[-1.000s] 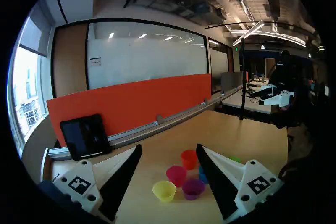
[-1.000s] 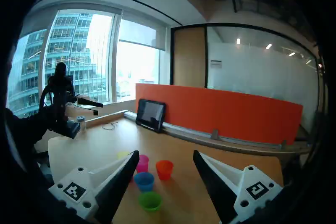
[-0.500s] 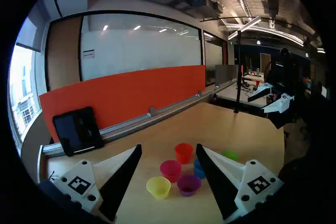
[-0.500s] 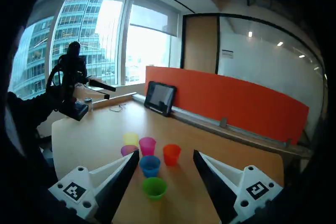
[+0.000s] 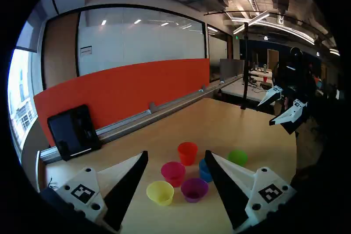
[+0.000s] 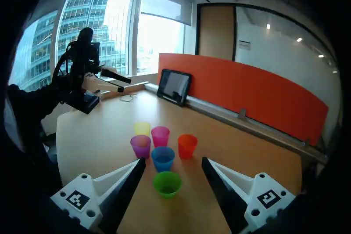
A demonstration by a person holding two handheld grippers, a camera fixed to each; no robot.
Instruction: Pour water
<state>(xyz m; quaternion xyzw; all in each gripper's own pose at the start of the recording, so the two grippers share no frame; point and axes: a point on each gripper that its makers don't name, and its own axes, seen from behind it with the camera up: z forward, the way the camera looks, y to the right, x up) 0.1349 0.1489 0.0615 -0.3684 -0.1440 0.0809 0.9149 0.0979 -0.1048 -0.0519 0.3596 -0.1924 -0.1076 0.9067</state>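
Left gripper: the left gripper [image 5: 175,154] hangs above the surface [image 5: 245,131], its two fingers spread wide with nothing between them.
Right gripper: the right gripper [image 6: 172,160] is also spread wide above the same surface and grips nothing.
Cups, from the left gripper: six small cups stand upright in a close cluster just ahead of its fingertips. The orange cup [image 5: 188,153] is farthest ahead and the pink cup [image 5: 173,173] is nearer. The yellow cup [image 5: 159,192] and purple cup [image 5: 194,189] are nearest. The blue cup [image 5: 203,170] is partly hidden by the right finger. The green cup [image 5: 237,157] stands beyond that finger, a little apart.
Cups, from the right gripper: the green cup is nearest, centred between the fingers, with the blue cup just behind it. The yellow cup is farthest.
Water: cannot tell whether any cup holds some.
Other gripper: in the right gripper view the left gripper is far off to the left, on a dark sleeve [image 6: 30,106], well apart from the cups.
Background: a tablet [image 5: 72,131] leans against an orange partition [image 5: 131,89] beyond the cups.
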